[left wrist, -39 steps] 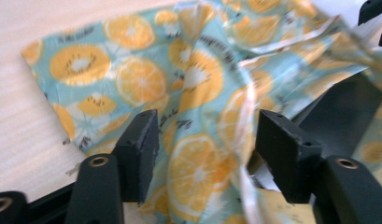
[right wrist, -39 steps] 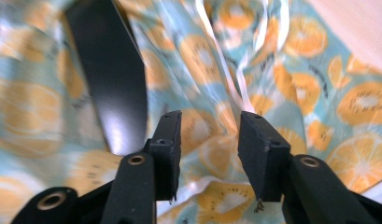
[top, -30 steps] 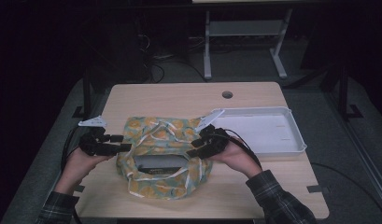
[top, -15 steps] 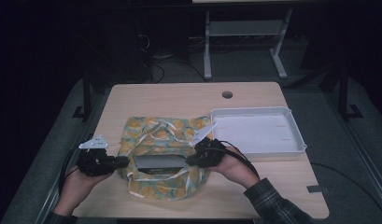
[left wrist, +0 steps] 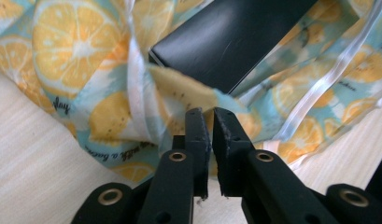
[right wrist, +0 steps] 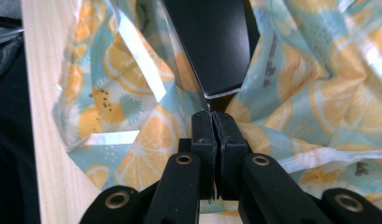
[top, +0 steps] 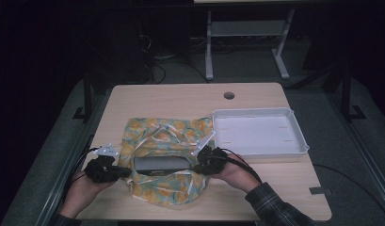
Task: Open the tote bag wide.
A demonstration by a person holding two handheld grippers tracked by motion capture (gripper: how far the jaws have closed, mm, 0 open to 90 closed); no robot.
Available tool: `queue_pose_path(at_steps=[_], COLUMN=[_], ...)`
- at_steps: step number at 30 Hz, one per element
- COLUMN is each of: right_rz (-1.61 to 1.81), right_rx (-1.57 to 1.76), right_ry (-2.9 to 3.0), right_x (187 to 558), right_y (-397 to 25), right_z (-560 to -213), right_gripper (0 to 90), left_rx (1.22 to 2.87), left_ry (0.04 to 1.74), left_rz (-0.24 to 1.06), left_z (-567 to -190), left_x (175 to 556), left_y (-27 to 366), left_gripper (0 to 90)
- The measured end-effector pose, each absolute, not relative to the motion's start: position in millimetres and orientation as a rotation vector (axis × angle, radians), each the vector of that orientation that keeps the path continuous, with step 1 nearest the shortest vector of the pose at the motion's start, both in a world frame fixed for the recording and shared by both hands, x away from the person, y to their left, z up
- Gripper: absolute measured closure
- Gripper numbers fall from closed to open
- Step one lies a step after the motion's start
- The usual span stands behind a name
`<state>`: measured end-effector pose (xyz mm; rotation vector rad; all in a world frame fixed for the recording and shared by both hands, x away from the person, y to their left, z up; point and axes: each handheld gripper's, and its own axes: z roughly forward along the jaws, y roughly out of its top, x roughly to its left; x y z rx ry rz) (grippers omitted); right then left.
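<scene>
**Lemon-print bag pinched at both sides**

Lemon-print fabric of the bag [top: 164,160] lay spread on the wooden table [top: 180,99], toward its near left part, with a black box [top: 161,164] showing in its opening. The left gripper [top: 116,172] had its jaws nearly together, clamped on the bag's left edge. The right gripper [top: 199,166] was closed tight on the right edge. A white tray [top: 260,134] sat just right of the bag.

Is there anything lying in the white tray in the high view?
No: the white tray at the right of the table shows a bare floor, while the black box lies in the lemon-print bag.
</scene>
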<state>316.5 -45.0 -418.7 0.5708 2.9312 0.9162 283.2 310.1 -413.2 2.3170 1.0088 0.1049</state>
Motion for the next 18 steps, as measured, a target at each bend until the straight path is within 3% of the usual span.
queue_pose_path(at_steps=[18], right_rz=[0.798], right_rx=[0.548], right_ry=[3.006], right_x=[317], right_y=[-33], right_z=[-449], right_gripper=[89.4], left_rx=[2.404], left_ry=[1.036], left_rz=[0.113], left_z=[-441], left_x=[301], left_y=[309], left_gripper=[87.5])
